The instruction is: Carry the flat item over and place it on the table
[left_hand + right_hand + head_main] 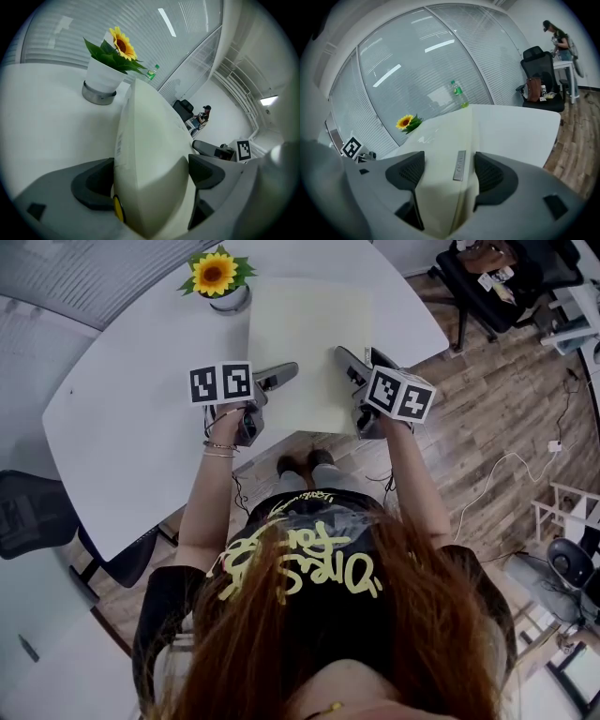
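Note:
The flat item [309, 348] is a pale cream, thin rectangular pad lying level over the white table [131, 390], its near edge by the table's front rim. Whether it rests on the tabletop I cannot tell. My left gripper [279, 378] is shut on its left edge near the front corner. My right gripper [352, 364] is shut on the right edge. In the left gripper view the flat item [150, 140] fills the gap between the jaws of the left gripper [150, 171]. In the right gripper view the flat item [445, 140] carries a small metal label [459, 165] and sits between the jaws of the right gripper [443, 173].
A potted sunflower [221, 279] stands on the table just beyond the item's far left corner. A green bottle [459, 93] stands farther back. A black chair [28, 512] sits at the table's left, an office chair [506, 277] at the right. A person [558, 35] stands far off.

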Demonstrator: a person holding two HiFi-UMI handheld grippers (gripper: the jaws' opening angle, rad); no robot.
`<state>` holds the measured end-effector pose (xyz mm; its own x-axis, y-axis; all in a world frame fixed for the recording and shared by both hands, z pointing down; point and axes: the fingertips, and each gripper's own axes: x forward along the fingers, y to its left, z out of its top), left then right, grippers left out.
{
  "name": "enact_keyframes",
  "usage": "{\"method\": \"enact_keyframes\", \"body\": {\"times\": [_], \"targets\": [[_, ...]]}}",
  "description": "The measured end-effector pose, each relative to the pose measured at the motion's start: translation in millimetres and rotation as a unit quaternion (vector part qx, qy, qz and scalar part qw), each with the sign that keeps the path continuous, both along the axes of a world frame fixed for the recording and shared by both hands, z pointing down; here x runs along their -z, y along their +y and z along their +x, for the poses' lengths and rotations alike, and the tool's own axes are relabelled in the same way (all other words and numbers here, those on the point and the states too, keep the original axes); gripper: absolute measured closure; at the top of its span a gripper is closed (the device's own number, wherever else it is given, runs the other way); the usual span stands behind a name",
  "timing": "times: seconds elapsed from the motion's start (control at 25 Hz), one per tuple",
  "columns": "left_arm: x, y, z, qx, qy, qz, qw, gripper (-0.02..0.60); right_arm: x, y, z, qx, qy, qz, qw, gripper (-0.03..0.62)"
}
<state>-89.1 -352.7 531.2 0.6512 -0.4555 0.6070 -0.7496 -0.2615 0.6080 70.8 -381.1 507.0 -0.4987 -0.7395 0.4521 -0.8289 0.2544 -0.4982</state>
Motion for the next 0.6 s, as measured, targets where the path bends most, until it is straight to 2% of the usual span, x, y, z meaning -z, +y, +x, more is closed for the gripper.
{"method": "enact_keyframes", "body": {"times": [0.24,0.6], "targets": [[-8,0,-2,0.004,-0.005,-0.020,0.9998,0.086,-9,-2,-3,0.006,0.007,-0.025,1.000,0.252],[-10,2,-2,0.007,-0.014,-0.026,0.9995,0.087,-13,-2,-3,0.010,0.011,-0.038,0.999,0.252]]}}
